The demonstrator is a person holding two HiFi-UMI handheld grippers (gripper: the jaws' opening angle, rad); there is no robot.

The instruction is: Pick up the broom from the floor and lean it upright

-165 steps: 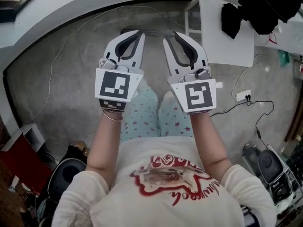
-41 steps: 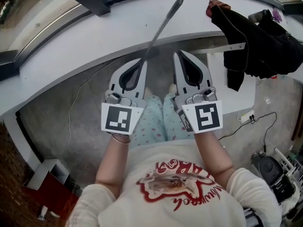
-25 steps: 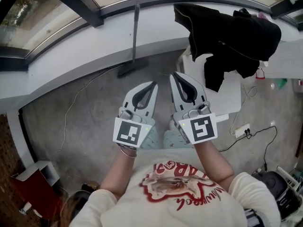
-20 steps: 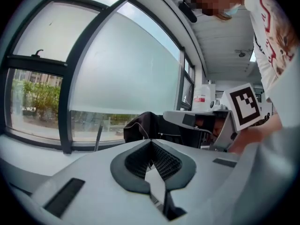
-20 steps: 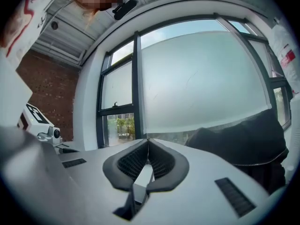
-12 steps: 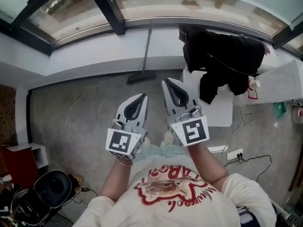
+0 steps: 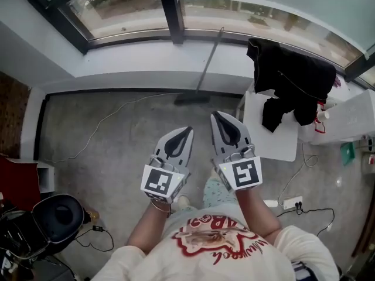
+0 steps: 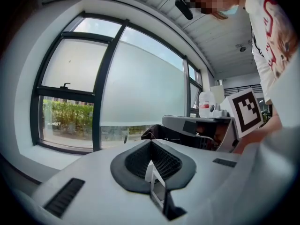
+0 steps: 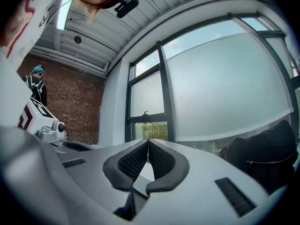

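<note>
In the head view the broom (image 7: 208,60) stands upright, its thin grey handle leaning on the window sill and its dark head (image 7: 192,99) on the concrete floor by the white wall. Neither gripper touches it. My left gripper (image 7: 188,129) and right gripper (image 7: 215,115) are held side by side in front of the person, well short of the broom, both shut with nothing between the jaws. The left gripper view shows its tips (image 8: 150,142) meeting in front of a window. In the right gripper view the tips (image 9: 148,140) also meet.
A white table (image 7: 269,139) stands right of the broom with black clothing (image 7: 293,81) draped over it. A cable (image 7: 111,116) runs across the floor at left. A power strip (image 7: 285,202) lies at right, and a black round appliance (image 7: 55,218) sits at lower left.
Both grippers have drawn back from the broom and risen, still shut and empty. The broom stays leaning at the window wall while the head view has swung to show more of the window.
</note>
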